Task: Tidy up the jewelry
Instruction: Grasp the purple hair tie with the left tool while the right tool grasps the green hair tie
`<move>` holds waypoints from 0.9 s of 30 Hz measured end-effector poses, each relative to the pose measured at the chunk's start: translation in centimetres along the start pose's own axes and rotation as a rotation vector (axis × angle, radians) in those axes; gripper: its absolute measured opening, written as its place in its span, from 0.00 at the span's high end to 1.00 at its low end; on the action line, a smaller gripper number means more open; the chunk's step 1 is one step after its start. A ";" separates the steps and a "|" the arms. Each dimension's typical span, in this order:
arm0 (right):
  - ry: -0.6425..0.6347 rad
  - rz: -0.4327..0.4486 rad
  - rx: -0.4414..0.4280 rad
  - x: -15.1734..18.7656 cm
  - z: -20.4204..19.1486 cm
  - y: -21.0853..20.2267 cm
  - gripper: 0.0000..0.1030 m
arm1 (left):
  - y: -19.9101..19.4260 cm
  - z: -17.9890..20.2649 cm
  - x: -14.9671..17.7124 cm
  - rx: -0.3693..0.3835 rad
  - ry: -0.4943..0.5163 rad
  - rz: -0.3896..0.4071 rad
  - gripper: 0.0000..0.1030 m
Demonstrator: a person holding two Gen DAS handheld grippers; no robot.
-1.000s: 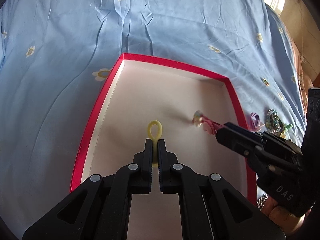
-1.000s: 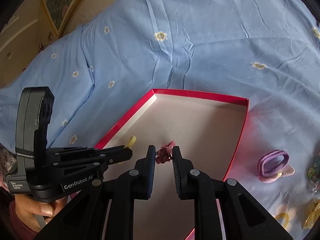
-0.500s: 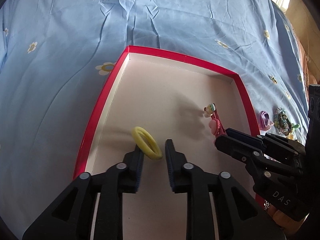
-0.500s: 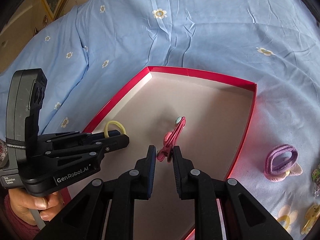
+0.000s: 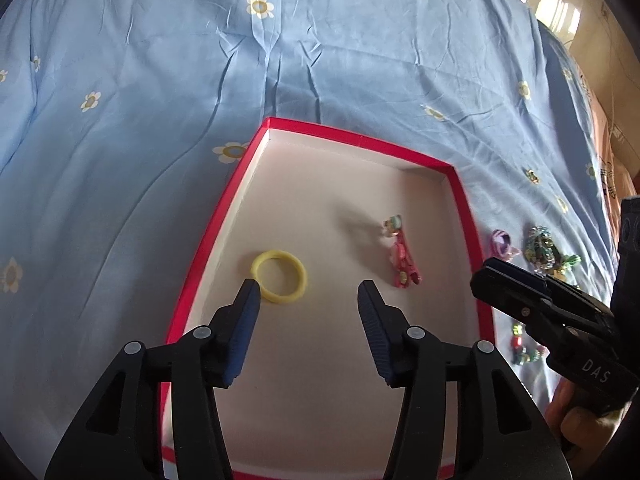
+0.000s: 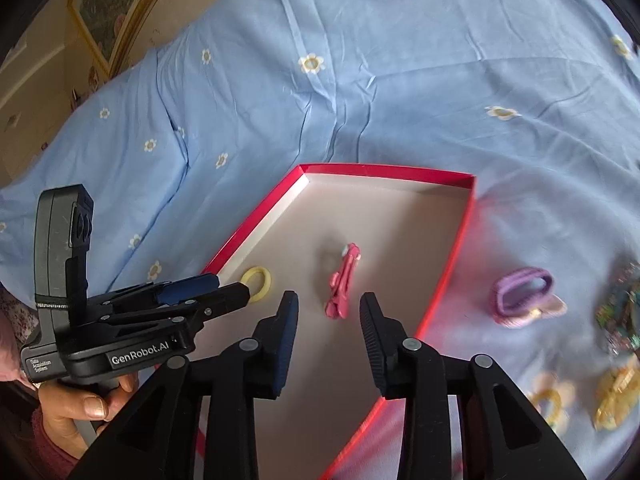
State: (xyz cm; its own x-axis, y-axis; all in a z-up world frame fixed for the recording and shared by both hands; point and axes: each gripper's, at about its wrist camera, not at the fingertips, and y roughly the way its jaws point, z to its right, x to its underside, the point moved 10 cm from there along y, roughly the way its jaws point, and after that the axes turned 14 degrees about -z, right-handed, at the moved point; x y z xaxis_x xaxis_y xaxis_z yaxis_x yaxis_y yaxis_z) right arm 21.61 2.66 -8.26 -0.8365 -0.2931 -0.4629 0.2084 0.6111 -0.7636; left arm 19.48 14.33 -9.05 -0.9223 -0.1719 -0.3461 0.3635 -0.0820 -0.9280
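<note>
- The left gripper [image 5: 308, 292] is hovering over the near part of the red box [image 5: 208, 240]; its jaws have just been opening and are standing apart, gripping nothing.
- The yellow ring [image 5: 279, 271] is lying flat on the box floor, just beyond the left gripper's left fingertip, released.
- The right gripper [image 6: 329, 304] is also standing released, its jaws having just been opening; the pink hair clip [image 6: 343, 281] is lying on the box floor just ahead of the gap, with neither pad pressing on it.
- In the left wrist view the right gripper is showing only side-on at the box's right rim, so its jaw gap is not readable there.
- The near end of the box is being hidden behind the gripper bodies in both views.
- The purple hair tie [image 6: 522, 296] is lying on the blue floral sheet [image 6: 400, 100], outside the box's right rim.
- Further right of the box, several more ornaments are blurring at the edge of the view and are hard to make out.
- Only the right wrist view is showing a hand [image 6: 80, 408] gripping the left gripper's handle.
</note>
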 end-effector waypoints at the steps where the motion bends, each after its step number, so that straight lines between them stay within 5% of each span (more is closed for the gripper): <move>1: 0.011 0.007 0.000 0.3 0.3 -0.6 0.62 | -0.2 0.4 0.2 0.007 0.002 0.003 0.51; 9: 0.116 0.049 0.054 3.5 5.2 -5.2 0.54 | -1.2 5.5 1.5 0.074 0.067 0.002 0.49; 27: 0.301 0.126 0.184 8.6 15.9 -12.8 0.53 | 0.2 17.0 1.4 0.172 0.238 -0.043 0.49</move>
State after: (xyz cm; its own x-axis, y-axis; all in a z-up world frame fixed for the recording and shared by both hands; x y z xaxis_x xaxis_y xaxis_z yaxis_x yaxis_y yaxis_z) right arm 19.82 -19.32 -9.63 -0.9046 0.0220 -0.4258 0.3835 0.4783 -0.7900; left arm 20.51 -2.59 -7.42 -0.9347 0.0691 -0.3487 0.3216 -0.2530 -0.9124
